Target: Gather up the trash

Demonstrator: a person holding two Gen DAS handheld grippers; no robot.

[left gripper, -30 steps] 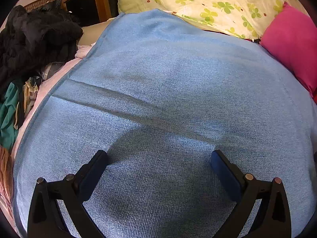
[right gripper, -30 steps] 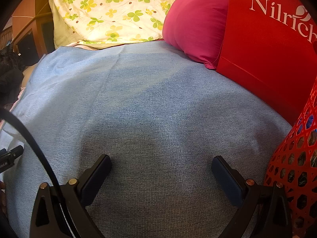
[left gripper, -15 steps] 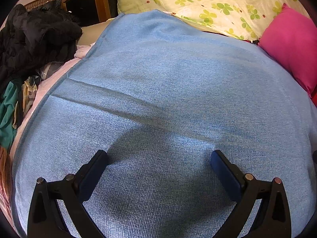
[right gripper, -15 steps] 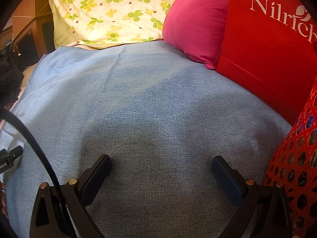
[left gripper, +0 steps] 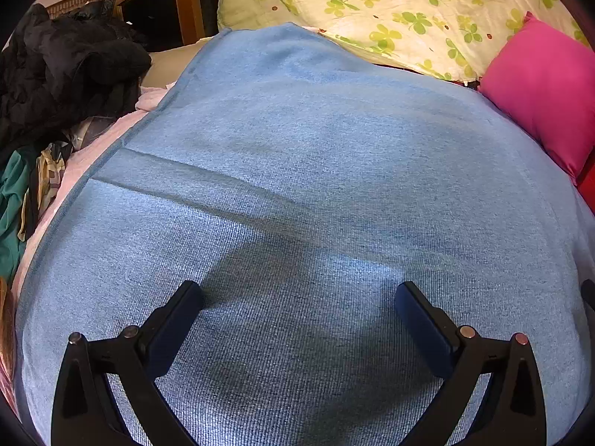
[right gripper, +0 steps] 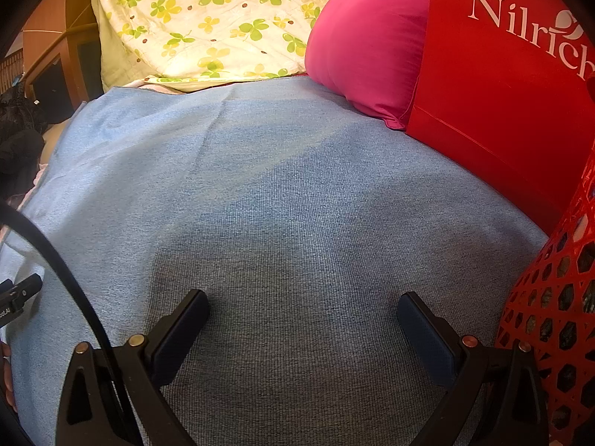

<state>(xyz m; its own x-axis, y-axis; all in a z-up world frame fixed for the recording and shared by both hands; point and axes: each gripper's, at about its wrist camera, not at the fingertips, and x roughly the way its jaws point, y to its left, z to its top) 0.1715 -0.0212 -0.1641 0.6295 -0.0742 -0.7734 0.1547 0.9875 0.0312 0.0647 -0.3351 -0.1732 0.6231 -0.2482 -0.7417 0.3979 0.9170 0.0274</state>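
Observation:
My left gripper [left gripper: 299, 293] is open and empty, low over a blue blanket [left gripper: 316, 171] on a bed. My right gripper [right gripper: 303, 303] is open and empty over the same blanket [right gripper: 260, 200]. A red mesh basket [right gripper: 550, 319] stands just right of the right gripper; dark things show through its holes, too small to tell. No loose trash shows on the blanket in either view.
A pink pillow [right gripper: 368, 44] and a red bag [right gripper: 494, 85] with white lettering sit at the back right. A floral quilt [left gripper: 390, 11] lies at the head. A heap of dark clothes [left gripper: 63, 74] lies left of the blanket. A black cable [right gripper: 55, 260] crosses the right view's left.
The left gripper has drifted slightly left, so the pink pillow sits further right in its view. The right gripper has not moved. Both stay open.

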